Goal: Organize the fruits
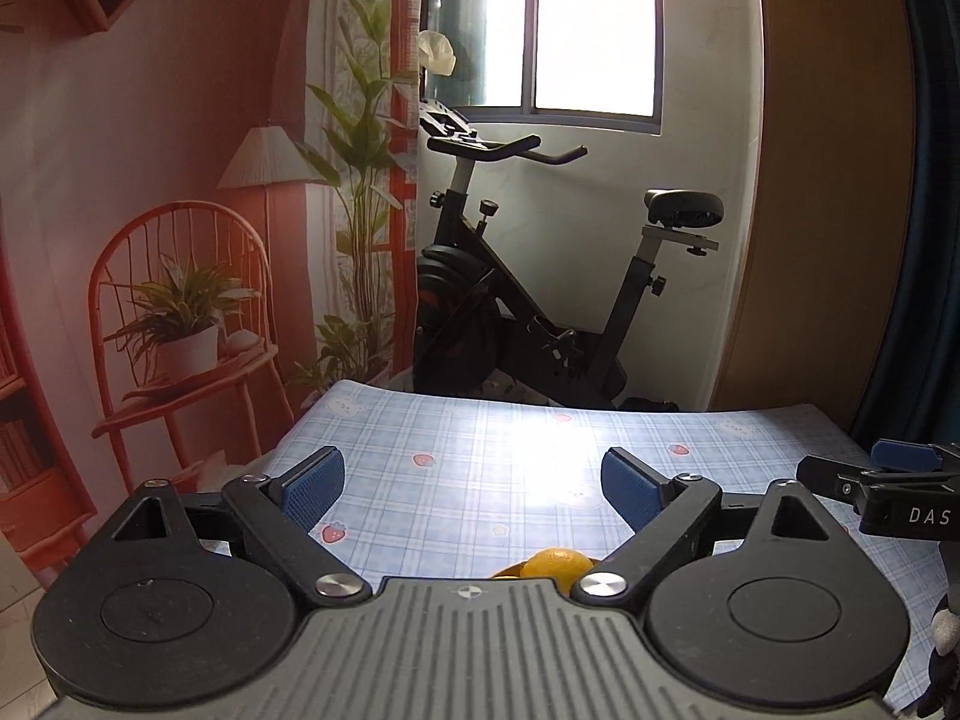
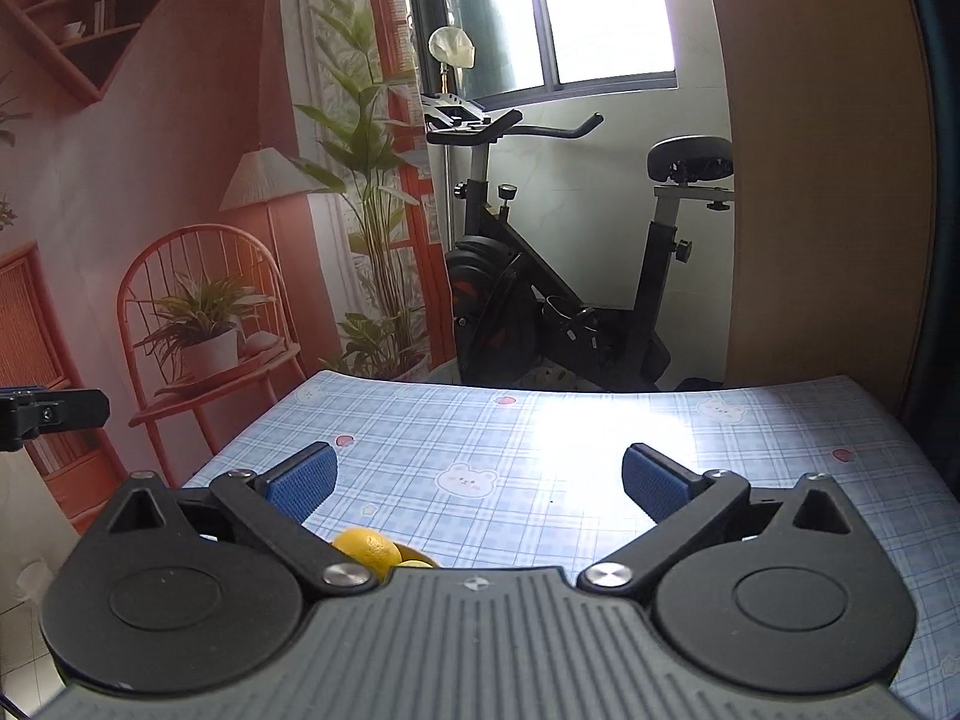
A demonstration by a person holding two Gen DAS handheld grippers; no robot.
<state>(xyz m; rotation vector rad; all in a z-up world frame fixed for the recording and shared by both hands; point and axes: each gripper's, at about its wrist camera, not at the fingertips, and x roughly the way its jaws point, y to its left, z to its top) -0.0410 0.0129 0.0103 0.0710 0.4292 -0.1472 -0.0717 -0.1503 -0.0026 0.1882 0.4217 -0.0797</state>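
In the left wrist view my left gripper (image 1: 474,486) is open above the table, its blue pads (image 1: 315,486) wide apart with nothing between them. A yellow-orange citrus fruit (image 1: 555,564) peeks out just over the gripper body, low in that view. My right gripper (image 2: 477,483) is open too, with only tablecloth between its pads. A yellow fruit (image 2: 367,549) shows by its left finger base, with a sliver of a second yellow one (image 2: 414,564) and an orange rim beside it. The right gripper's tip (image 1: 900,474) shows at the left view's right edge.
The table wears a blue checked cloth (image 2: 540,438) with bear and strawberry prints; its far edge (image 1: 510,399) runs across the frame. Beyond stand an exercise bike (image 1: 540,300), a window, a printed backdrop at the left, and a wooden panel (image 2: 828,180) at the right.
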